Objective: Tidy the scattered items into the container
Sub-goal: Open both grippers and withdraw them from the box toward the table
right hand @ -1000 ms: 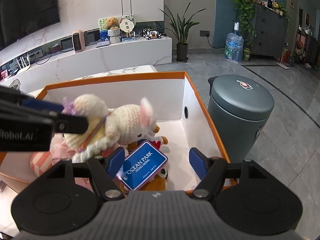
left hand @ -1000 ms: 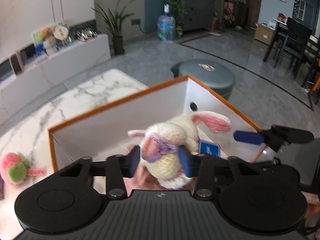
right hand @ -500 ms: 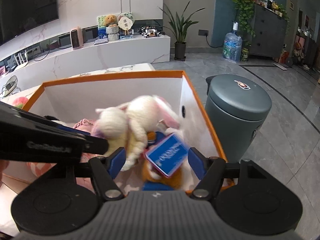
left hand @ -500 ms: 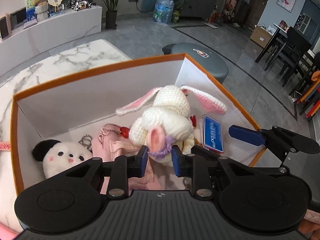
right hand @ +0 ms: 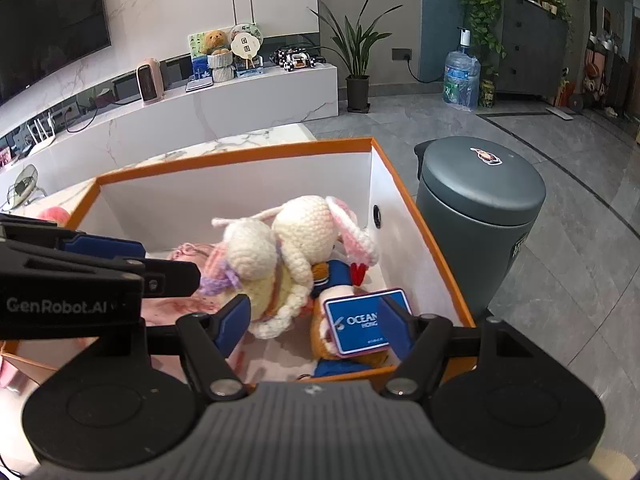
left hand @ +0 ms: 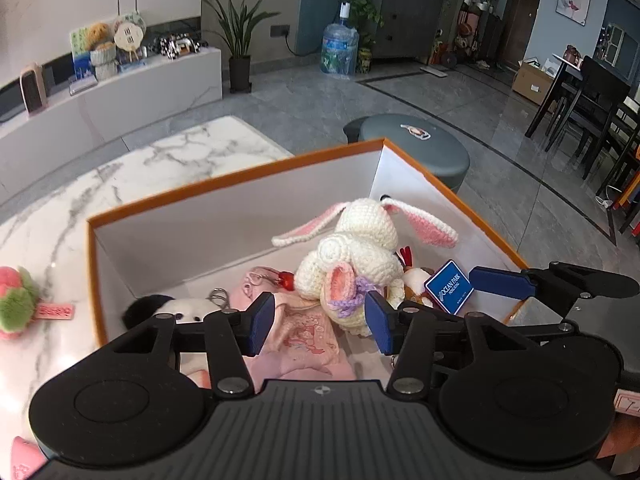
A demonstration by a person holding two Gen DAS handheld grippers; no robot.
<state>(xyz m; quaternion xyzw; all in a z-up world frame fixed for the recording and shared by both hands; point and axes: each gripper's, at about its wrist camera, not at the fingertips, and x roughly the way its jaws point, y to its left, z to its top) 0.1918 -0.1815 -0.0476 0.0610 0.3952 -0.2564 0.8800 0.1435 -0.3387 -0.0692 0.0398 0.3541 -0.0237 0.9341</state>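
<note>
While left tongs point(left hand: 318, 322) are opening, clear of the crochet rabbit point(left hand: 356, 256) in the orange box point(left hand: 224, 186), right tongs point(right hand: 316, 326) stand spread, empty.

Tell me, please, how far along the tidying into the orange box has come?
Mostly done: the crocheted rabbit, panda plush, pink cloth and the brown toy with its blue tag lie inside the orange box. In hand: nothing; the left tongs are opening off the rabbit, and the right tongs stand open and empty. Left: the pink-and-green plush still on the marble table.
</note>
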